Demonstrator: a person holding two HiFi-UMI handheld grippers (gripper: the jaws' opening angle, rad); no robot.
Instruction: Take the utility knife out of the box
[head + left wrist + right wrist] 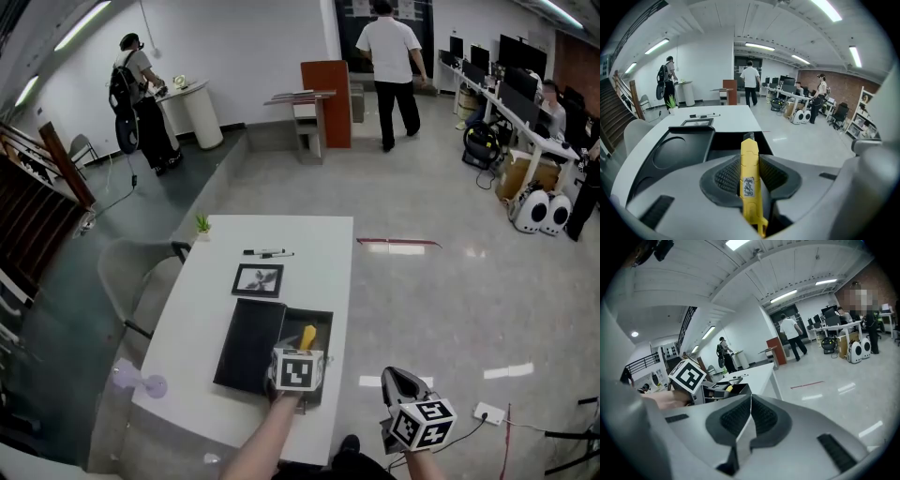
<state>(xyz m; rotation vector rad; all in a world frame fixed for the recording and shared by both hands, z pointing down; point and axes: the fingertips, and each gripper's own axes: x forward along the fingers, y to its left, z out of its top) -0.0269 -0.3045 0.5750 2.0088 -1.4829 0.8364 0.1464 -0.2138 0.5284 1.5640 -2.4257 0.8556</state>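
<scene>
Toward the near edge of the white worktop (300,244), found a shallow black box (324,321) standing open, with its black lid (248,345) laid flat just beside it on the left, touching. Observed the yellow utility knife (749,154) pinched between the ribbed pads of the left gripper (751,180), gripped about mid-handle, dark blade end pointing forward, small white label on its upper face. Located the knife over the open compartment of the box; could not establish whether its tip touches the box floor. Noted the right gripper (750,414) with jaws pressed together on nothing, held off the worktop's right side, above the grey floor and well apart from the box. Recorded farther back on the worktop a small black picture frame (258,279) lying flat just behind the lid, two dark pens (267,253) behind that, and a small green plant (202,224) at the far left corner. Logged a grey chair (131,281) at the worktop's left side and a red strip (398,243) on the floor to the right. Seen in the background: several people standing in an office area with desks and monitors.
</scene>
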